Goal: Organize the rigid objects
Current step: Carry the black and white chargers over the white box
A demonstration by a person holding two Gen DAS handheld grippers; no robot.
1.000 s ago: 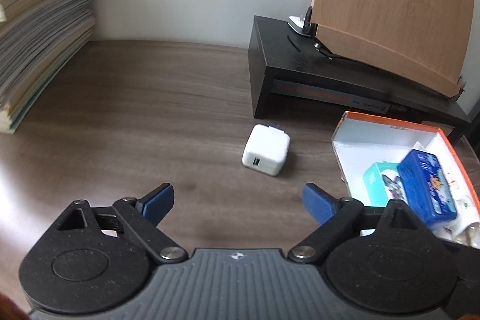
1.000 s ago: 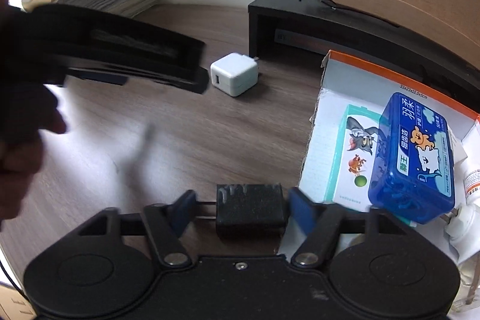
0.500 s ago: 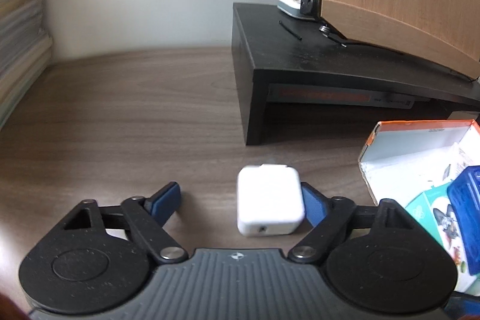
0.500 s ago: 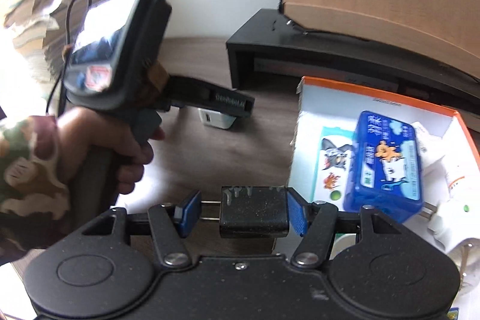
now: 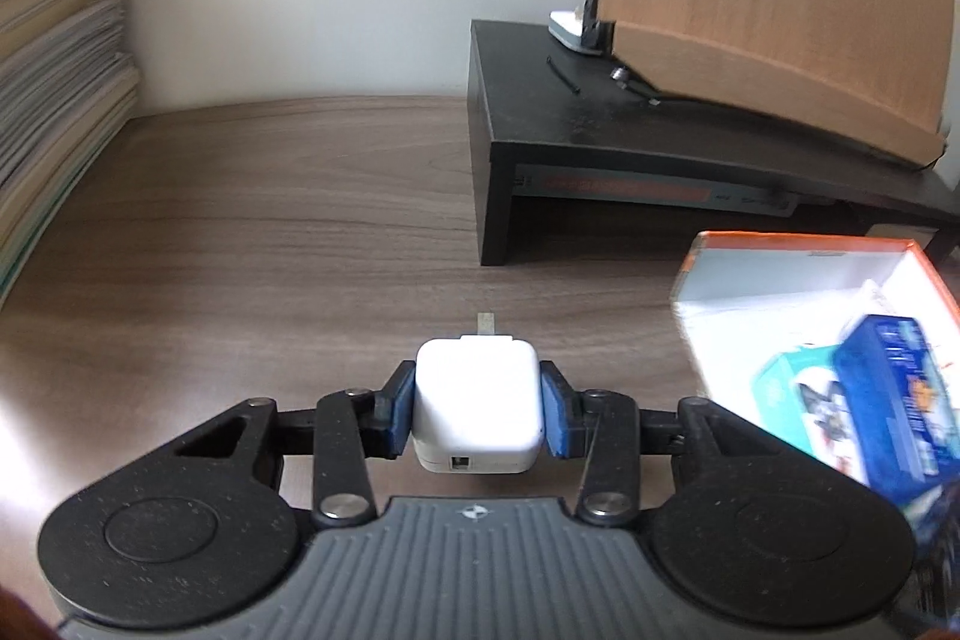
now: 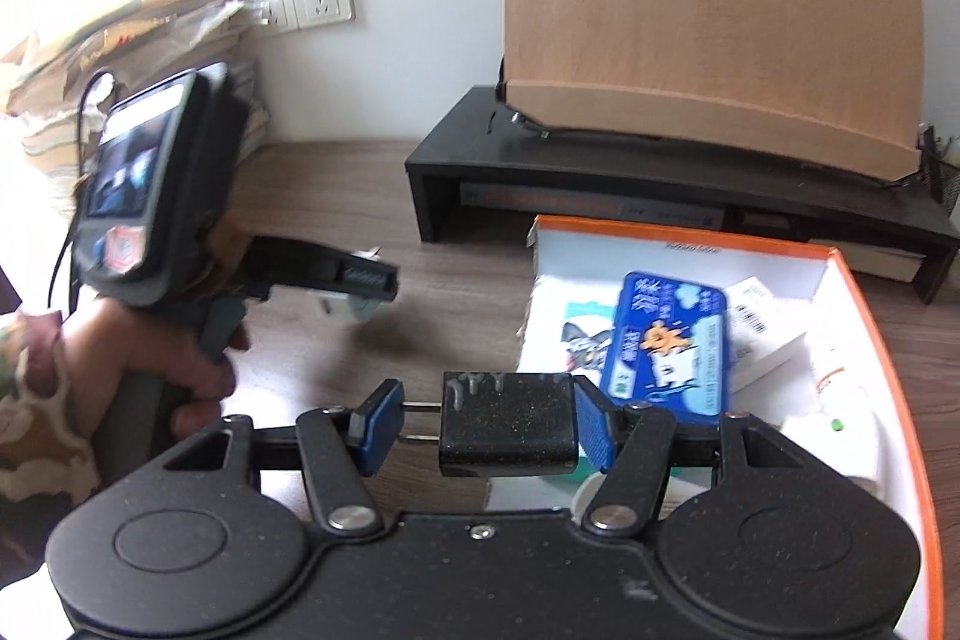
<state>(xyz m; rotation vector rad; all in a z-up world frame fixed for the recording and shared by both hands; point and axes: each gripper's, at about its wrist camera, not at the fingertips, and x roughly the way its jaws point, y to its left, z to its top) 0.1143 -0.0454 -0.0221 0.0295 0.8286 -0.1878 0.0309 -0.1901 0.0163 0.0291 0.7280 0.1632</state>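
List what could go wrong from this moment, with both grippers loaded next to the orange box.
1. The right gripper clamps the black adapter with one pad on its thin prongs, so it may twist or slip out.
2. The left gripper holds the smooth, rounded white charger; it could slide free in transit.
3. The orange box is already crowded around the blue tin, so drops may land badly.

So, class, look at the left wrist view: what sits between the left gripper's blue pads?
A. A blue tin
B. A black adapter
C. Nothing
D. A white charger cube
D: in the left wrist view the left gripper has both pads pressed against the sides of the white charger cube, its metal prong pointing away from the camera.
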